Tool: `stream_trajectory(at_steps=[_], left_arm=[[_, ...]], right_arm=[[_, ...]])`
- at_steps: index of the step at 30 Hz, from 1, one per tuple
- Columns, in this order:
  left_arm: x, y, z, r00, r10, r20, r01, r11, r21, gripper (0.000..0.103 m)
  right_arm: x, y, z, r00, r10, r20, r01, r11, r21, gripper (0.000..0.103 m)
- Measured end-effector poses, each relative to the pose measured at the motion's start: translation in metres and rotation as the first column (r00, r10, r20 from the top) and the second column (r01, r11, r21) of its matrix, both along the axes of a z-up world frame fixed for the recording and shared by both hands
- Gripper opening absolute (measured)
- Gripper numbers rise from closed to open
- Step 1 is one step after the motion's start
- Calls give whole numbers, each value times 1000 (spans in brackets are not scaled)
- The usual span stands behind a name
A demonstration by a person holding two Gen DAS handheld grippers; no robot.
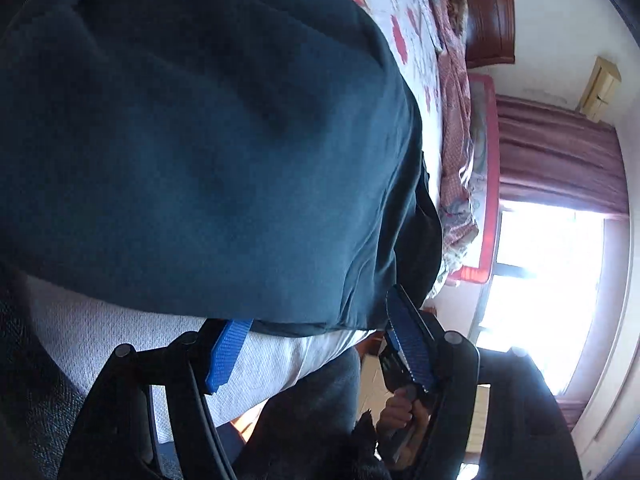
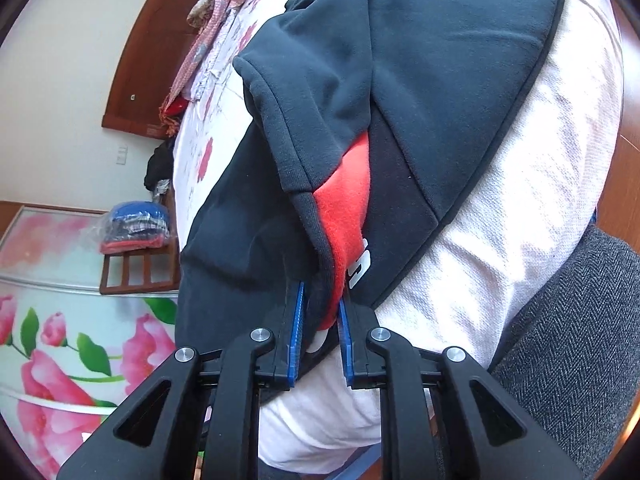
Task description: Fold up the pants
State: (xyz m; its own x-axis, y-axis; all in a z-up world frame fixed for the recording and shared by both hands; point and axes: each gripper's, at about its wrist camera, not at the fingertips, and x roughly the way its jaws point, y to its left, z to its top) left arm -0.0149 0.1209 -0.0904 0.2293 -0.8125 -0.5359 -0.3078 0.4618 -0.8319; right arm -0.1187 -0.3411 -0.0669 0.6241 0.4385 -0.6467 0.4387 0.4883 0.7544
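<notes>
The dark navy pants (image 1: 208, 152) lie on the white bed cover (image 1: 120, 344) and fill most of the left wrist view. My left gripper (image 1: 316, 336) is open, its blue pads (image 1: 226, 354) wide apart at the pants' near edge, holding nothing. In the right wrist view the pants (image 2: 448, 64) are folded over, with a red fleece lining (image 2: 346, 204) showing at the waistband. My right gripper (image 2: 320, 316) is shut on the waistband edge, cloth pinched between the blue pads (image 2: 296, 320).
Bed with flowered sheet (image 2: 208, 152) and crumpled pink blanket (image 1: 454, 128). Wooden headboard (image 1: 490, 12), curtained bright window (image 1: 548, 280). A grey herringbone cushion (image 2: 572, 340) lies at the bed's near edge. A wooden rack with stacked clothes (image 2: 136, 228) and a flowered panel (image 2: 60, 320) stand beside the bed.
</notes>
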Motion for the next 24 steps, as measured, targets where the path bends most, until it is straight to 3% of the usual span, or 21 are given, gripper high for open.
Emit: stream_trajectory(at_steps=[2, 3, 4, 7, 10, 12, 14, 16, 17, 18, 19, 20, 21, 24], left_arm=[[-3, -2, 5, 1000, 22, 21, -23, 999, 43, 47], [-6, -2, 8, 999, 25, 28, -28, 995, 93, 20], [-9, 1, 9, 999, 41, 32, -44, 993, 112, 16], [-23, 9, 29, 993, 76, 89, -89, 984, 154, 11], [-32, 7, 50, 989, 36, 145, -65, 977, 204, 11], [-29, 7, 46, 990, 8, 139, -44, 965, 260, 11], [-23, 17, 18, 998, 49, 33, -56, 962, 267, 12], [-16, 18, -4, 997, 54, -53, -40, 972, 230, 17], [-15, 18, -1, 997, 43, -64, -28, 976, 218, 17], [-14, 17, 6, 996, 24, -85, -5, 978, 210, 25], [-17, 15, 15, 992, -11, -124, 36, 978, 203, 58], [-21, 14, 25, 988, -26, -153, 60, 972, 226, 77], [-29, 14, 41, 991, -36, -131, 71, 960, 271, 84], [-32, 3, 87, 982, -188, 24, 167, 917, 363, 85]], right_arm=[[0, 0, 2, 1000, 5, -1, -5, 1000, -3, 15], [-1, -1, 2, 1000, 6, 2, -6, 1000, 2, 15], [0, 0, 3, 1000, 7, 0, -7, 1000, 3, 15], [0, -2, 3, 1000, 16, -7, -16, 1000, 6, 15], [1, -1, 1, 1000, 26, -13, -26, 1000, 2, 15], [4, 0, -1, 999, 37, -27, -37, 999, -8, 15], [6, 2, -4, 997, 32, -65, -33, 999, -14, 15], [3, 0, -2, 997, 22, -78, -22, 1000, -4, 16], [0, -1, 2, 995, 18, -100, -20, 1000, -18, 21], [-3, -3, 7, 993, 14, -117, -17, 999, -28, 30], [-6, -4, 14, 993, 22, -116, -25, 999, -26, 30], [-8, -4, 22, 993, 42, -112, -46, 998, -32, 30], [-9, -5, 33, 993, 53, -104, -59, 996, -64, 30], [-3, -3, 66, 996, 86, -19, -88, 986, -143, 30]])
